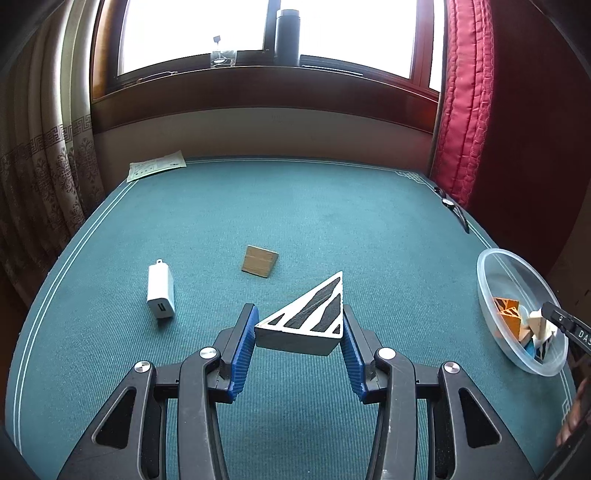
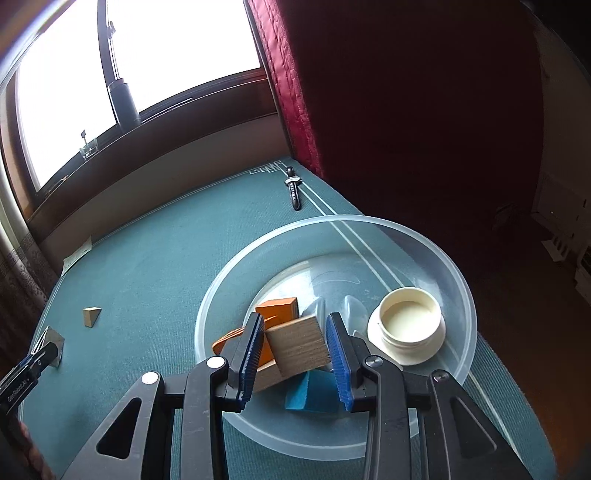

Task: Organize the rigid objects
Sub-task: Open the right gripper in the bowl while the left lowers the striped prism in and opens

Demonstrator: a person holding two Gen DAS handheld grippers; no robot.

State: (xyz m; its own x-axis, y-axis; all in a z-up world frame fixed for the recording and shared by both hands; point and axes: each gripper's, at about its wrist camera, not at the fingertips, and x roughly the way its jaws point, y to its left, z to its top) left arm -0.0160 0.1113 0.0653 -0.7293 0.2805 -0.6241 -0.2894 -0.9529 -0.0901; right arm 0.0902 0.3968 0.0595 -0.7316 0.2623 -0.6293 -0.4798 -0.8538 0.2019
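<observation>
Left wrist view
- Left gripper (image 1: 299, 325): jaws clamped on a triangular block (image 1: 308, 317), white with black stripes, held above the teal tabletop (image 1: 295, 206).
- White USB charger (image 1: 160, 290): lying on the tabletop, left of the gripper.
- Small wooden wedge (image 1: 259, 261): on the tabletop beyond the held block, apart from the charger.
- Clear plastic bowl (image 1: 491, 266): at the right edge of the tabletop, holding several blocks; the tip of the right gripper (image 1: 550, 319) reaches into it.
- Printed paper sheet (image 1: 156, 166): at the far left corner of the tabletop.
- Wristwatch (image 1: 453, 206): at the far right edge.
- Dark flask (image 1: 287, 35): upright on the window sill.

Right wrist view
- Right gripper (image 2: 295, 334): jaws clamped on a plain wooden block (image 2: 297, 343), held tilted over the clear plastic bowl (image 2: 461, 280).
- Orange block (image 2: 277, 308): in the bowl, behind the held block.
- Blue block (image 2: 314, 393): in the bowl, below the held block.
- Cream jar (image 2: 408, 325): open, in the bowl, right of the gripper.
- Small wooden wedge (image 2: 91, 316): on the tabletop (image 2: 147, 258), left of the bowl.
- Left gripper (image 2: 37, 360): at the left edge with its triangular block (image 2: 53, 341).
- Wristwatch (image 2: 293, 186): near the far corner.
</observation>
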